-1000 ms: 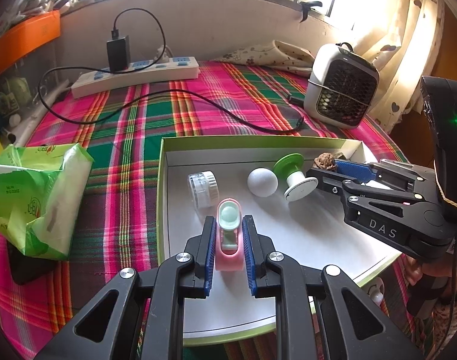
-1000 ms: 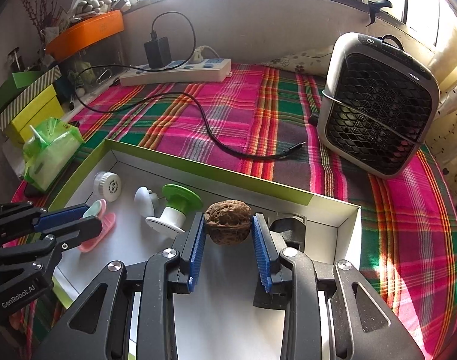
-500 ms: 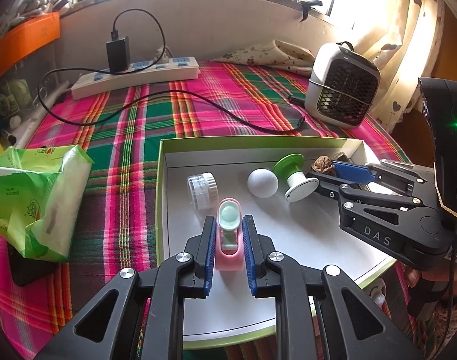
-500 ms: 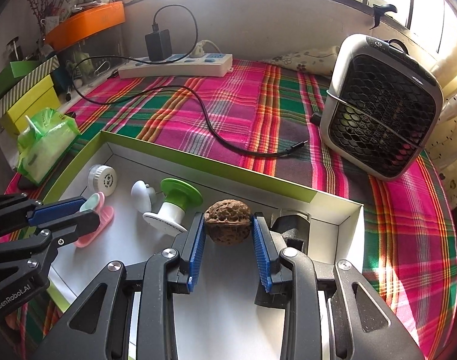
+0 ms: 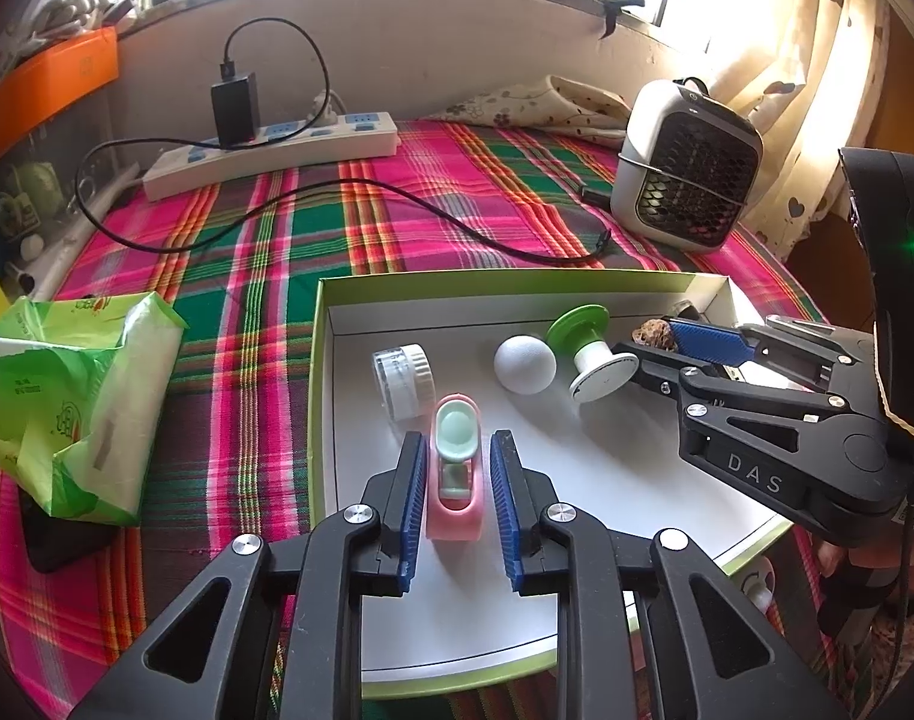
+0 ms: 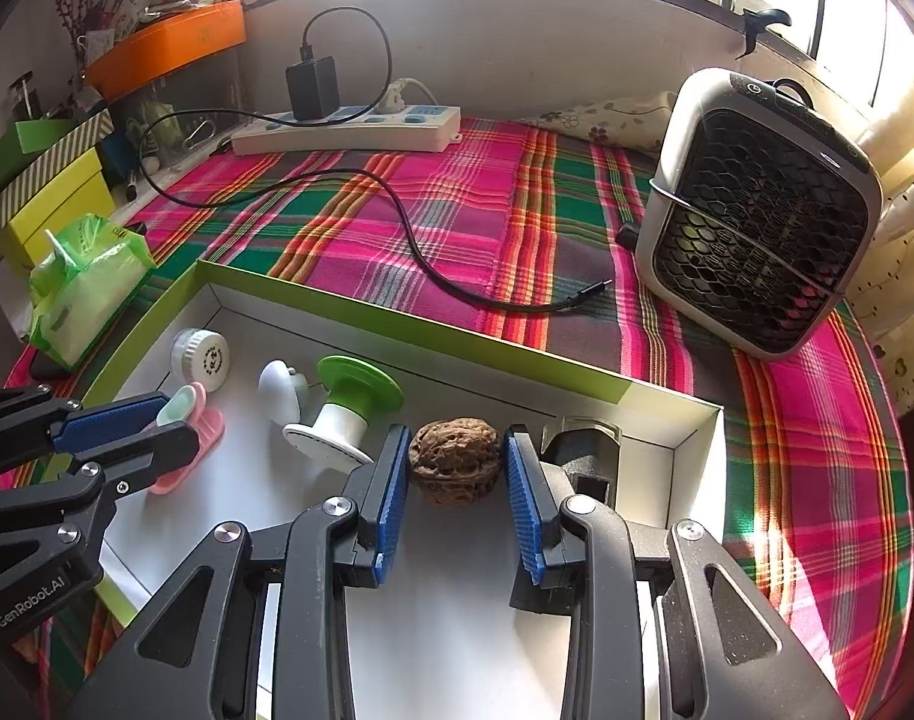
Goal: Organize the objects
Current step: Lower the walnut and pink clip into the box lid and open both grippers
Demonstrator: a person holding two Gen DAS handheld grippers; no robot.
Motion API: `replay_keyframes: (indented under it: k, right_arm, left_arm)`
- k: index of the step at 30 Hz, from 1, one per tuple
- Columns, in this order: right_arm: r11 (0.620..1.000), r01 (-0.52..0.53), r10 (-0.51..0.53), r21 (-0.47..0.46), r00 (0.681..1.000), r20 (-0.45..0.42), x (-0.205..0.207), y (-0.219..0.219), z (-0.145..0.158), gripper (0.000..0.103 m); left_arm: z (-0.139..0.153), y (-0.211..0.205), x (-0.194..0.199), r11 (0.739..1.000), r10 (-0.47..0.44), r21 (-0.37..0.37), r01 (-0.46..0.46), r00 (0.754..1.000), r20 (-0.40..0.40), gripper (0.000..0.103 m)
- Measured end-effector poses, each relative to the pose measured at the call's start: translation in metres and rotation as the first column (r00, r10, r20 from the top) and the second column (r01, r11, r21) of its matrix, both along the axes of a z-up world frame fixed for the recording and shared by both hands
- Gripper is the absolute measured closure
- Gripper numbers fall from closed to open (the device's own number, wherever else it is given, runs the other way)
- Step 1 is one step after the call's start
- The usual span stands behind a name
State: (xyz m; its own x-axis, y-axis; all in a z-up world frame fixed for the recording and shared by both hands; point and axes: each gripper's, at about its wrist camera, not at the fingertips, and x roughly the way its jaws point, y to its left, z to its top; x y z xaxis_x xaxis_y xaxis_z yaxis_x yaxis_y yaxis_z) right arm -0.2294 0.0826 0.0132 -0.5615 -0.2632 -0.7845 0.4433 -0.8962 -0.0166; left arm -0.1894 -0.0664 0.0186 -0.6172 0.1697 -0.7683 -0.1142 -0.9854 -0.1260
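Plaid tablecloth (image 5: 276,252) carries my white tray (image 5: 607,480); "DAS" marks my right gripper (image 6: 457,474) clamping the walnut (image 6: 455,459), while my left gripper (image 5: 457,480), just opening, stands apart around the pink clip (image 5: 455,480).

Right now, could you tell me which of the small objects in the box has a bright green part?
The spool-shaped piece beside the white ball: it alone has a bright green disc on a white stem.

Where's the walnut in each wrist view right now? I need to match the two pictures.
Left wrist view: walnut far right in the box, mostly hidden behind the right gripper.
Right wrist view: walnut centre, between the right gripper's blue pads.
Shared landmark: green-topped white spool, just left of it in both.
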Motion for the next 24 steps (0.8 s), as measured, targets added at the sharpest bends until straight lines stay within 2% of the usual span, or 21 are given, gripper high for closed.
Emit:
replay_keyframes:
  k: [5, 24]
  right_arm:
    - [1.000, 0.005, -0.005, -0.007, 1.000, -0.004, 0.002, 0.002, 0.001, 0.060]
    - [0.999, 0.030, -0.032, -0.041, 0.999, -0.041, 0.016, 0.011, 0.013, 0.054]
  left_arm:
    - [0.000, 0.001, 0.000, 1.000, 0.000, 0.001, 0.000, 1.000, 0.000, 0.077]
    - [0.008, 0.005, 0.016, 1.000, 0.023, -0.018, -0.023, 1.000, -0.012, 0.072]
